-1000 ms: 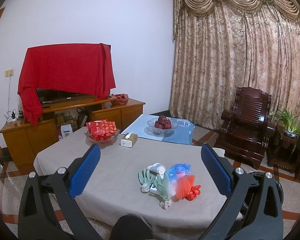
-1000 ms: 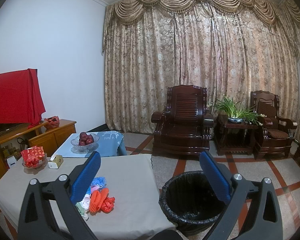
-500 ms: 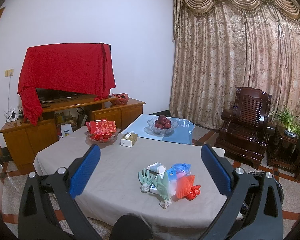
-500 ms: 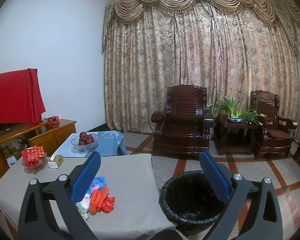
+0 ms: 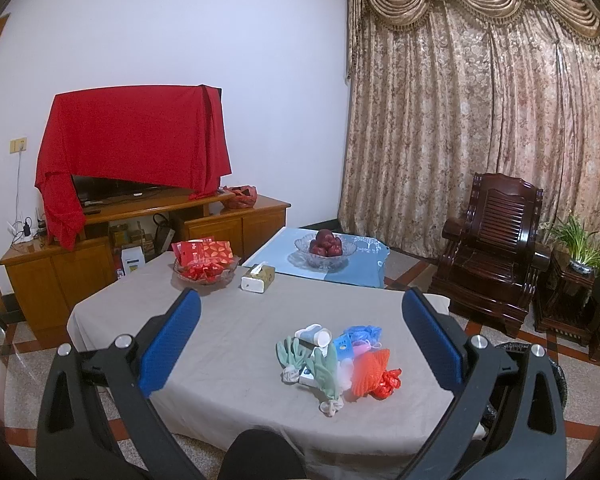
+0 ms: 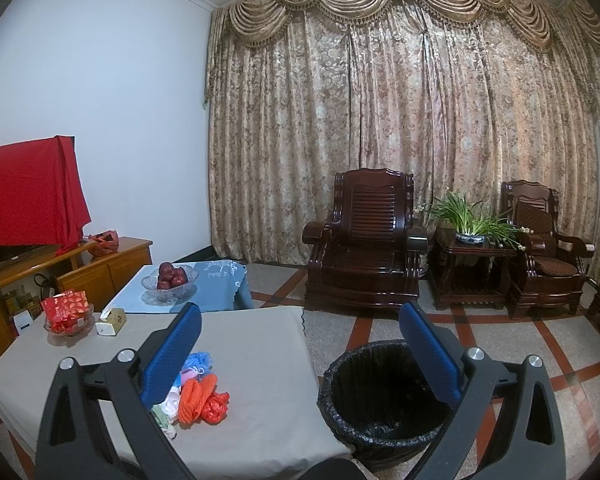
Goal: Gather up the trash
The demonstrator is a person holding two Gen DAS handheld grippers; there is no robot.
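Ahead we note the trash pile [image 5: 336, 356] on the grey table [image 5: 236, 320], tissue box [image 5: 258, 278] farther back, black bin [image 6: 384, 396] right of the table. Left gripper [image 5: 300, 336] and right gripper [image 6: 300, 348] both gape wide, empty, touching nothing.

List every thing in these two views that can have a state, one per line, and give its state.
Left gripper: jaws open, empty.
Right gripper: jaws open, empty.
Trash bin: lined with a black bag, open, on the floor beside the table.
Trash pile: heaped on the table, uncollected.
Tissue box: tissue sticking out.
Fruit bowl: filled.
Television: draped with red cloth.
Curtains: drawn shut.
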